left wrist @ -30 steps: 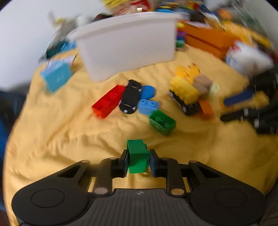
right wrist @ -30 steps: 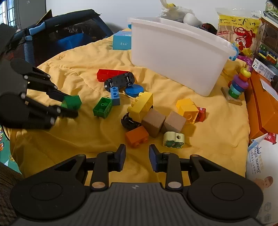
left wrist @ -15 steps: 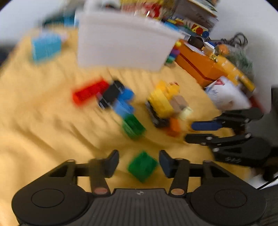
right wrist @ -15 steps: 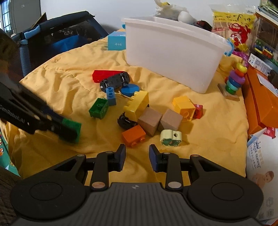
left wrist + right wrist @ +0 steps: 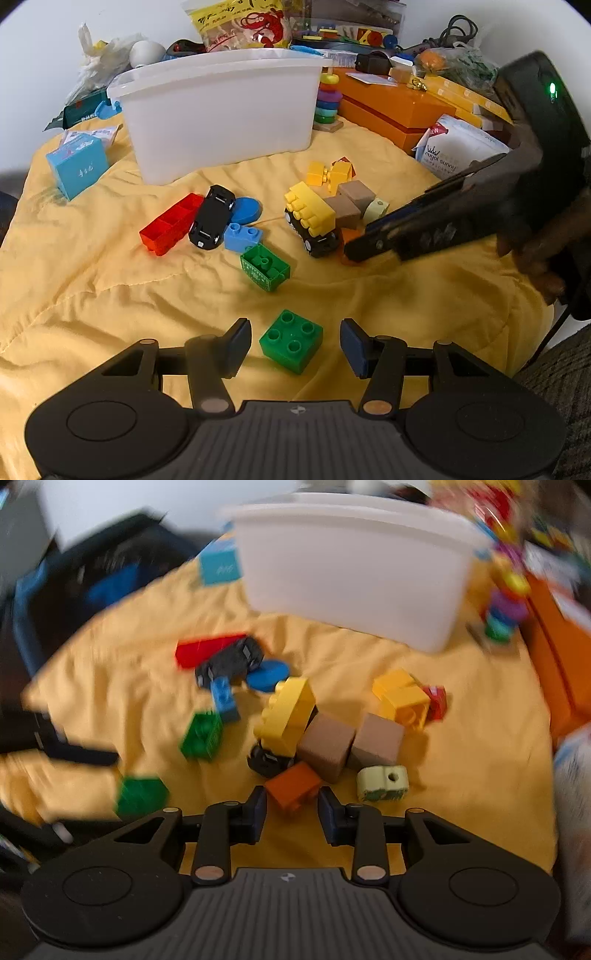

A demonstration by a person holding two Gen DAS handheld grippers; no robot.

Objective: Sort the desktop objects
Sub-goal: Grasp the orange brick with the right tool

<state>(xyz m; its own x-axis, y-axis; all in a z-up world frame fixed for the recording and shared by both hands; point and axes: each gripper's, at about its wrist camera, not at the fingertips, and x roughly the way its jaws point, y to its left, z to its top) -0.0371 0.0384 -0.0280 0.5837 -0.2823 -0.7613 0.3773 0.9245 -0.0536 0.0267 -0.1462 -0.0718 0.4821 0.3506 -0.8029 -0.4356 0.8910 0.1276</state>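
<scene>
Blue box (image 5: 79,168): upper left of the left wrist view, on the yellow cloth (image 5: 92,280), apart from the toys.
White bin (image 5: 221,110): upper centre, upright; inside hidden, so contents cannot be told.
Red brick (image 5: 171,223): left of centre, touching the black toy car (image 5: 212,218); blue disc (image 5: 245,209) and blue brick (image 5: 243,236) just beside.
Hollow green brick (image 5: 265,267): centre, lying open side up, loose.
Studded green brick (image 5: 291,341): lower centre, resting on the cloth between the fingers, touched by neither pad.
Left gripper (image 5: 295,341): spread wide, holding nothing.
Yellow truck (image 5: 310,221): right of centre, packed against two brown cubes (image 5: 349,206), yellow bricks (image 5: 328,173) and a pale block (image 5: 376,209).
Orange brick (image 5: 293,784): lower centre of the blurred right wrist view, between the fingers with a gap on either side.
Right gripper (image 5: 291,806): partly open, jaws straddling the orange brick, not yet gripping.
Done: two green bricks lying near each other, apparently the start of a colour group.
Left: nearly everything; red, blue, yellow, brown and orange pieces all mixed on the cloth.
Likely step: closing on the orange brick; crowding from truck and cube right behind.
</scene>
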